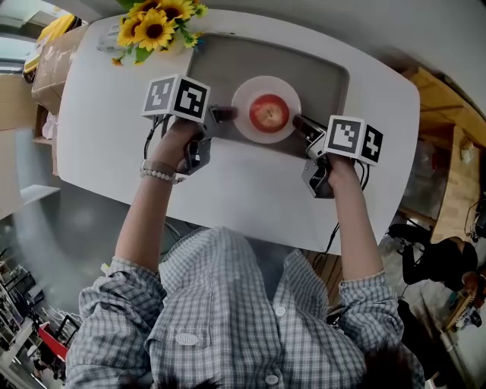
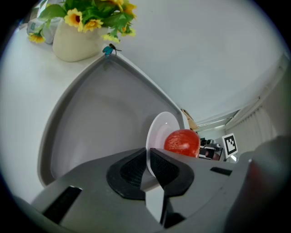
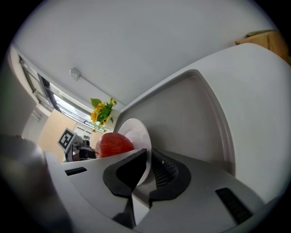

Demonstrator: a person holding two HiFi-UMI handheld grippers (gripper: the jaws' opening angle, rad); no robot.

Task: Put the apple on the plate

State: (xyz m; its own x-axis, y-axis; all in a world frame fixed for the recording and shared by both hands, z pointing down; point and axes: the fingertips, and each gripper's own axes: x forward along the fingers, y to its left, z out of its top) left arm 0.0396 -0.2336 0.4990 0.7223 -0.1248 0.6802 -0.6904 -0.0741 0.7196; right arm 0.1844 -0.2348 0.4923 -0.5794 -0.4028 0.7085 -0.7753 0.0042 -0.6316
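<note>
My left gripper (image 2: 148, 160) is nearly closed, its jaws pinching the left rim of the plate (image 1: 247, 125). My right gripper (image 3: 148, 159) pinches the right rim of the plate in the same way. The apple (image 1: 268, 113) sits in the middle of the plate. Under the plate lies the gray tray (image 1: 323, 76). The sunflowers (image 1: 156, 23) stand beyond the plate, to the far left.
</note>
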